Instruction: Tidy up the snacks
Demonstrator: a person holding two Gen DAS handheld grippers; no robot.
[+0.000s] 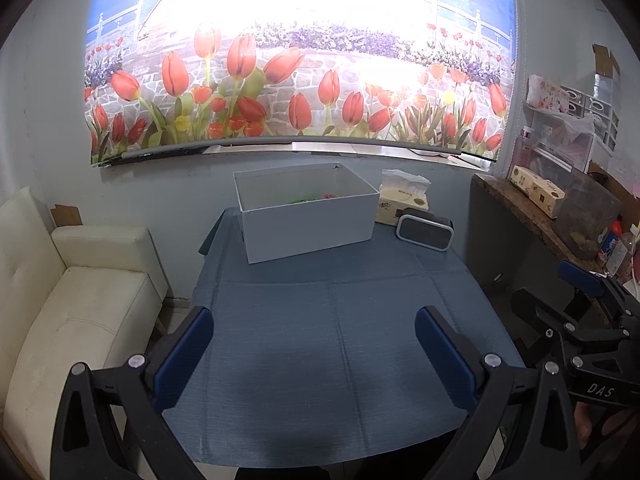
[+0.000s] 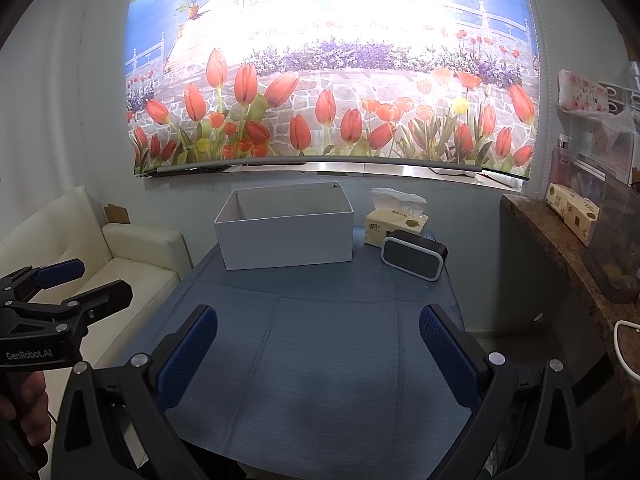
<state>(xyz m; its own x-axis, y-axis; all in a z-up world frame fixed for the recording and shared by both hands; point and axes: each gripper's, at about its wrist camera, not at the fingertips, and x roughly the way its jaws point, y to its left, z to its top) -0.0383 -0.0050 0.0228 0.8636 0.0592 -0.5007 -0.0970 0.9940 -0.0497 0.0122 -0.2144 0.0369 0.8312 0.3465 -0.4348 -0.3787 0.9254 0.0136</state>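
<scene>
**Both grippers empty, snacks in box**

Left gripper (image 1: 314, 356): fingers spread wide, nothing between them, hovering over the near part of the blue tablecloth (image 1: 340, 320). Right gripper (image 2: 318, 356): same, fingers spread, empty, above the cloth on the right side. Each gripper shows at the edge of the other's view, both well back from the box.

White box (image 1: 308, 224) sits open-topped at the far end of the table. Inside, from the left wrist view, bits of green and red snack packaging (image 1: 316, 198) show just over the front wall; can't tell what they are. Tissue pack (image 2: 396, 228) stands right of the box, small black speaker (image 2: 414, 254) just in front of it. White sofa (image 1: 80, 300) left of the table.
</scene>
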